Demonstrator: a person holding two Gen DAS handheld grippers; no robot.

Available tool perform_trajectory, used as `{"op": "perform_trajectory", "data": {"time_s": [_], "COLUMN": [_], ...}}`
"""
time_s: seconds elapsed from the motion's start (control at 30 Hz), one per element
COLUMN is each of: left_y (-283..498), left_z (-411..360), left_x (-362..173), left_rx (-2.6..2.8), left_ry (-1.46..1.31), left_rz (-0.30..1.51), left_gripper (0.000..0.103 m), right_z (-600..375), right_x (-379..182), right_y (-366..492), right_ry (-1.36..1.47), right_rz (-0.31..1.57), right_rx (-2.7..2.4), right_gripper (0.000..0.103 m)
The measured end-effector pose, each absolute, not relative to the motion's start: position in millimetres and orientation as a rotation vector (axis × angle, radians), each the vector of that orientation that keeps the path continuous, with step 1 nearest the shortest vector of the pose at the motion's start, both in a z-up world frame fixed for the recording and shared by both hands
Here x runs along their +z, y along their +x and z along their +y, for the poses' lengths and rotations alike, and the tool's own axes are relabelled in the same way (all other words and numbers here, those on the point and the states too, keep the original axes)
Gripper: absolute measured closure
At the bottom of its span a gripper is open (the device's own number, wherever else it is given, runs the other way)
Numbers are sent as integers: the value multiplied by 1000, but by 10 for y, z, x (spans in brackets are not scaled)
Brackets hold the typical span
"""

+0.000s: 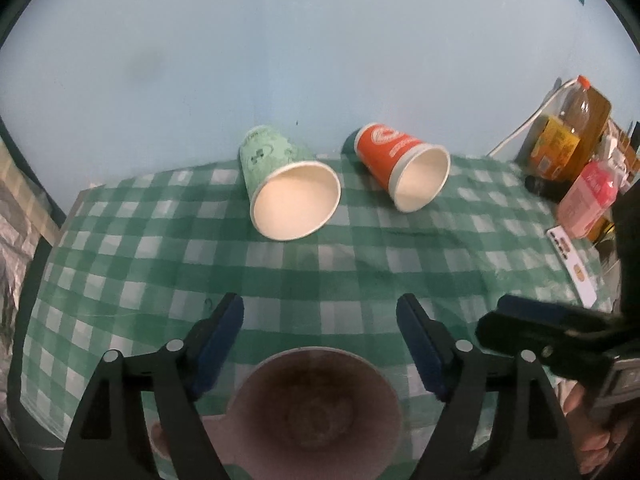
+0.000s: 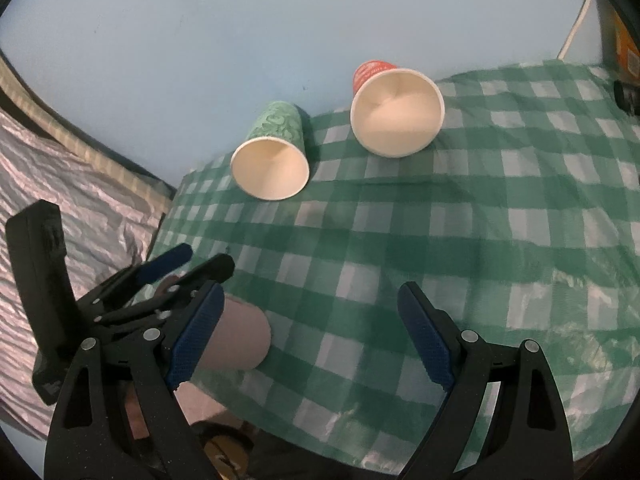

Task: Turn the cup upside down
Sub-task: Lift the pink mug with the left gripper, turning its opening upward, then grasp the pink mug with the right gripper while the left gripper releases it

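A pink mug (image 1: 316,404) with a handle stands mouth up near the front table edge, below and between the fingers of my open left gripper (image 1: 320,320). In the right wrist view the mug (image 2: 240,340) sits beside the left gripper (image 2: 188,268). A green paper cup (image 1: 288,188) (image 2: 276,152) and an orange paper cup (image 1: 404,164) (image 2: 396,112) lie on their sides at the back, mouths toward me. My right gripper (image 2: 312,316) is open and empty over the cloth; it also shows in the left wrist view (image 1: 536,328).
A green checked cloth (image 1: 360,260) (image 2: 480,220) covers the table against a light blue wall. At the back right stand a juice bottle (image 1: 576,128), a pink bottle (image 1: 588,200) and a white card (image 1: 572,268). A crinkled silver sheet (image 2: 72,184) lies left of the table.
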State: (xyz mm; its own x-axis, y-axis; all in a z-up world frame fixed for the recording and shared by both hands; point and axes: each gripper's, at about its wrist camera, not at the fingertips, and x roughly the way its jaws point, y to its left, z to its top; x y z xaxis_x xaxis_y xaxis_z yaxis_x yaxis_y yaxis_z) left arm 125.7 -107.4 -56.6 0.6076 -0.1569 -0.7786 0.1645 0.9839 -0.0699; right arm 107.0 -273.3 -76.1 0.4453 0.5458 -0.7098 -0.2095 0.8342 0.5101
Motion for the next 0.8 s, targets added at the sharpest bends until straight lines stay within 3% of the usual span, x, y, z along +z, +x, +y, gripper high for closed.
{"op": "perform_trajectory", "data": {"time_s": [0.47, 0.67, 0.8], "left_y": [1109, 848, 630], "left_z": [-728, -483, -303], "left_x": [-421, -349, -360], "left_rx": [-179, -166, -134], "left_ry": [-61, -110, -149], "left_rz": [882, 836, 797], "left_gripper": [22, 22, 17], "right_z": [-2610, -2361, -2129], "right_x": [-914, -969, -987], "right_y": [962, 697, 457], "right_ry": [413, 199, 78], "right_rz": [1061, 995, 890], "right_rx": [563, 606, 645], "right_gripper": [14, 14, 14]}}
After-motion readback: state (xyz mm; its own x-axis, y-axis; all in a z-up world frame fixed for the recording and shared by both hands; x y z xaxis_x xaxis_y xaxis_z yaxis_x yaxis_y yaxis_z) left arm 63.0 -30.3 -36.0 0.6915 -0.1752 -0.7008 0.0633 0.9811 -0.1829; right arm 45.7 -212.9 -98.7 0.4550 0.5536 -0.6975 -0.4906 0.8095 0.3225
